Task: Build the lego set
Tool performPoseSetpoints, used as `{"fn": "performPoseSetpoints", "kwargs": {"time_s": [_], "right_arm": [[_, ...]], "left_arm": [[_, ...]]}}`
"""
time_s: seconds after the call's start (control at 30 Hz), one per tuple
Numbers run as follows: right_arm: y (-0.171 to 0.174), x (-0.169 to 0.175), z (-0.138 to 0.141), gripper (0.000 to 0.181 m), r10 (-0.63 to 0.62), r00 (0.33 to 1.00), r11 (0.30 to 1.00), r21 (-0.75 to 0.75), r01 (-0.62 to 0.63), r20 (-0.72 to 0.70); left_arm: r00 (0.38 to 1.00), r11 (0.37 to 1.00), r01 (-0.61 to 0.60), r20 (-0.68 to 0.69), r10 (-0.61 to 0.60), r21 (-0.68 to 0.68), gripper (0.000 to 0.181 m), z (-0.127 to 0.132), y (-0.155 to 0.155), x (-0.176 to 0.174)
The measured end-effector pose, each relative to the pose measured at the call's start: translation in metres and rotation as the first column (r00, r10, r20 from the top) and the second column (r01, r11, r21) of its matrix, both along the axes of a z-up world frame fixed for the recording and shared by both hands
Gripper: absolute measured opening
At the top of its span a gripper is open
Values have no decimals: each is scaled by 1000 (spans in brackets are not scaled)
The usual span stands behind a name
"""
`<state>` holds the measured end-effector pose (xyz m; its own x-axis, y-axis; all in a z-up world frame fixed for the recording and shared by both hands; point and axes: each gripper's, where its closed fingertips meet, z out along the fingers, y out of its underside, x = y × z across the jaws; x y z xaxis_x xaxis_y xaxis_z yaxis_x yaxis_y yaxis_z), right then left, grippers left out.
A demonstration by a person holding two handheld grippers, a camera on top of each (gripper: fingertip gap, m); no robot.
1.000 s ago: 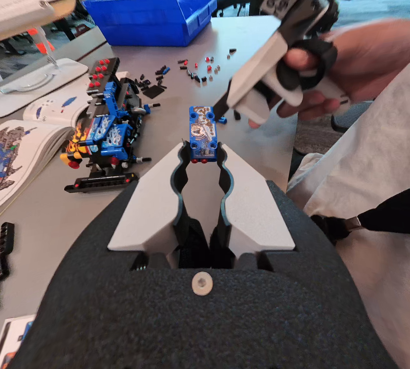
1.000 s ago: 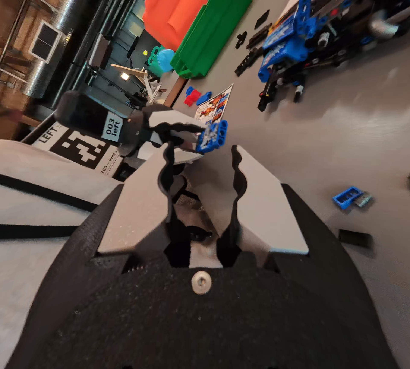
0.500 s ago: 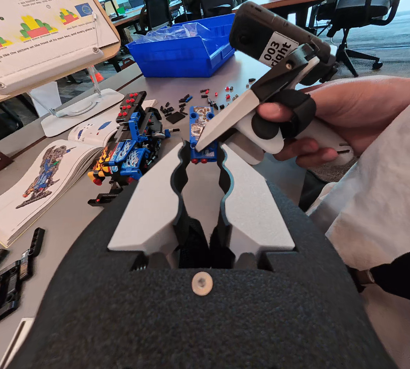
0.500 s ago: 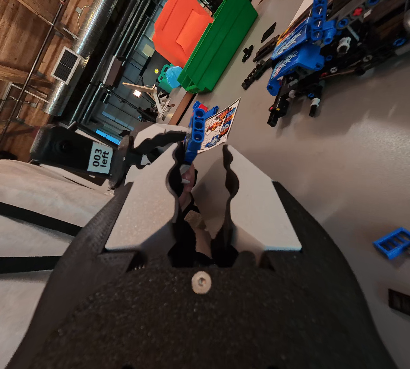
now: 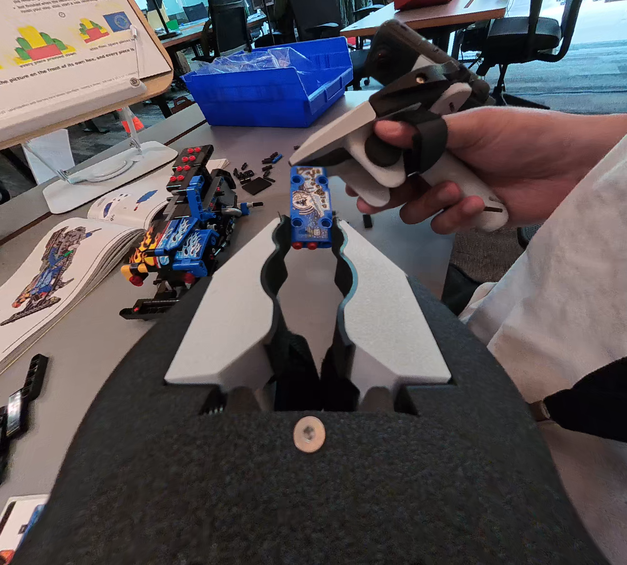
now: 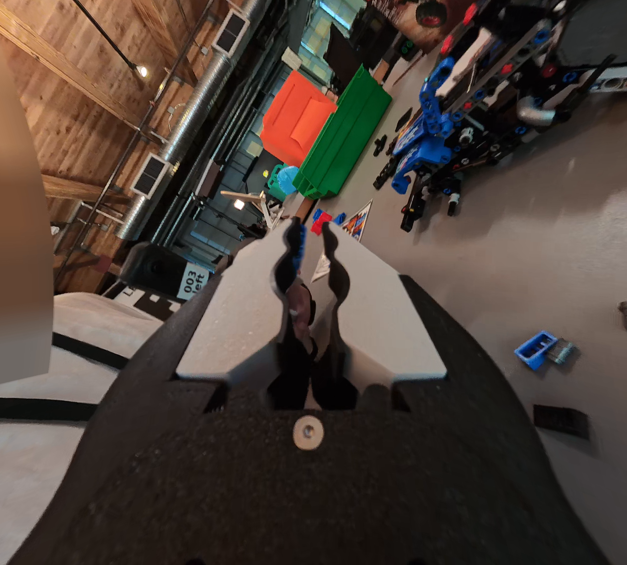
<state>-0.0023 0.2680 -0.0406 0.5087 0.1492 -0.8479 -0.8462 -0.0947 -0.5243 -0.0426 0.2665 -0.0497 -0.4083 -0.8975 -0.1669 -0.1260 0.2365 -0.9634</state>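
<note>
- The left gripper (image 5: 309, 229) is pinching the near end of a blue printed panel (image 5: 309, 205) between its fingertips; the panel is pointing away toward 12 o'clock, held in the air above the grey table (image 5: 84, 351), with two red pins showing at its near edge.
- The right gripper (image 6: 310, 229) is meeting the panel's far end: in the right wrist view its jaws are standing narrowly apart, with the panel (image 6: 300, 245) seen edge-on against the left finger. I cannot tell whether the other finger is touching it, so a firm grip is not confirmed.
- In the left wrist view the right gripper (image 5: 297, 160) is reaching in from 2 o'clock, its tips just over the panel's far edge, with a hand (image 5: 492, 168) wrapped round its handle.
- Judging by its look, the panel is light, stiff plastic with smooth, slippery faces. Taking it across the narrow sides near an end, as the left one is doing, seems safest, leaving the pin holes free.
- The part-built blue and black model (image 5: 179, 233) is sitting on the table at 9 o'clock of the left jaws, with an open instruction booklet (image 5: 51, 263) beyond it.
- Loose small pieces (image 5: 258, 172) are lying at 11 o'clock, with a blue bin (image 5: 271, 97) farther back.
</note>
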Motion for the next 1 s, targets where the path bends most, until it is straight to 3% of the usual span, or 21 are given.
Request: {"fn": "performPoseSetpoints", "kwargs": {"time_s": [0.03,0.13,0.3,0.47,0.6,0.73,0.83,1.0], "right_arm": [[-3,6,3,3,-26,1000,999,23,26,-6],[-10,12,10,15,-21,999,998,57,22,-27],[1,-20,0,30,96,995,995,0,-96,-7],[7,-20,-7,19,105,994,994,-12,-105,-23],[0,7,2,5,18,999,1000,24,-17,-28],[-4,12,4,21,16,1000,1000,15,-16,-3],[1,-11,-7,29,125,992,991,-39,-125,-3],[5,-16,-12,8,148,988,989,-15,-148,-44]], "left_arm": [[1000,1000,0,0,0,-8,22,0,0,-1],[1000,1000,-8,-10,7,-28,22,0,4,-1],[1000,999,-3,-10,2,-42,22,1,4,-1],[1000,1000,2,-12,-2,-10,22,-2,1,-1],[1000,1000,14,-9,-14,-17,22,0,-1,-4],[1000,1000,5,-26,-6,-19,22,-3,3,-2],[999,1000,11,-41,-12,-16,23,-8,5,1],[998,999,49,-45,-47,22,22,-12,4,6]]}}
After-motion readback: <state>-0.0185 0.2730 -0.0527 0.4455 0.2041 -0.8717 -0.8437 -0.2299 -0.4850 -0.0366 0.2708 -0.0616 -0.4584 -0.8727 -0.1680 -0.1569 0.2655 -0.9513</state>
